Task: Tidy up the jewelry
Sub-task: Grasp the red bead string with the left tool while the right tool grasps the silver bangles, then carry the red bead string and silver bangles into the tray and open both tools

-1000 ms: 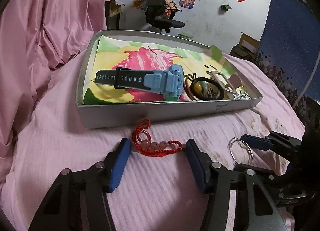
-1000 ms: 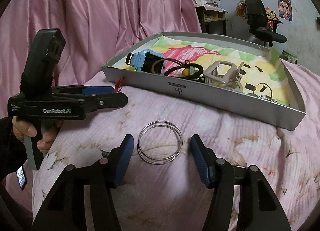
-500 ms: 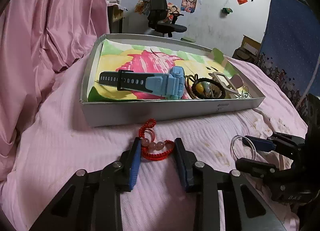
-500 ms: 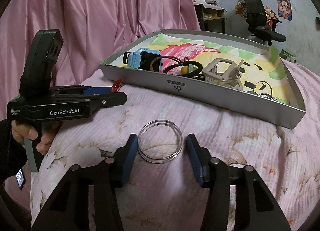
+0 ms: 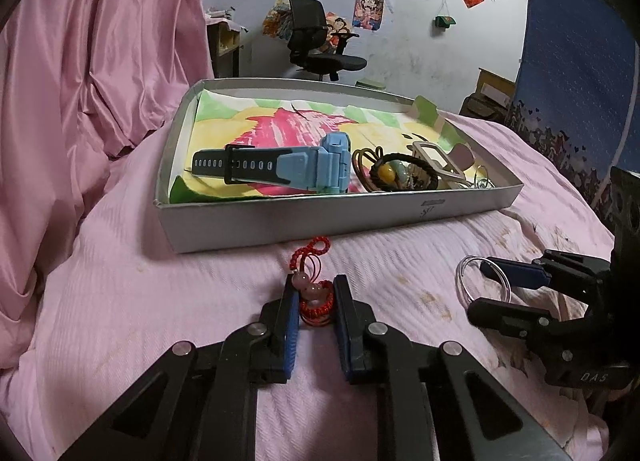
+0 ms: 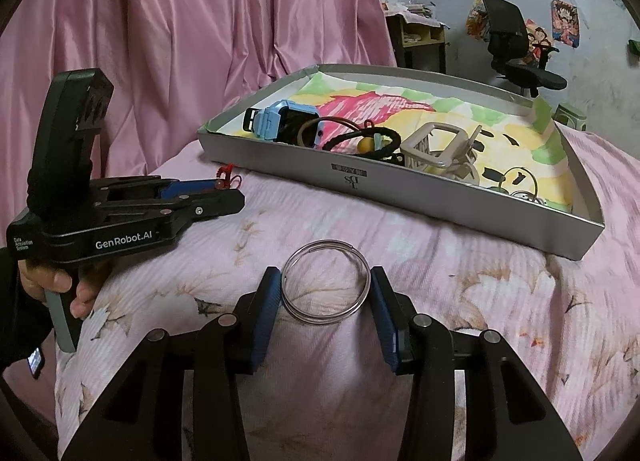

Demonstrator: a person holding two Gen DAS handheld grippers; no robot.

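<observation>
While our left gripper [image 5: 314,307] pinches the red cord bracelet [image 5: 312,293] with pink beads between its blue pads, we should lift slowly so the limp cord clears the cardboard tray's [image 5: 320,217] wall just ahead. Our right gripper [image 6: 325,286], spread, brackets the thin silver bangles [image 6: 325,282] lying flat on soft pink bedding; close evenly on the smooth, rigid rims.

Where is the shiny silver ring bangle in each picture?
Left wrist view: the thin silver wire bangle is at the right edge, on the pink bedspread, between the fingers of the right hand-held gripper.
Right wrist view: it lies at bottom centre, between the blue pads of that same gripper.
Shared landmark: the shallow grey cardboard tray sits just beyond it in both.
</observation>
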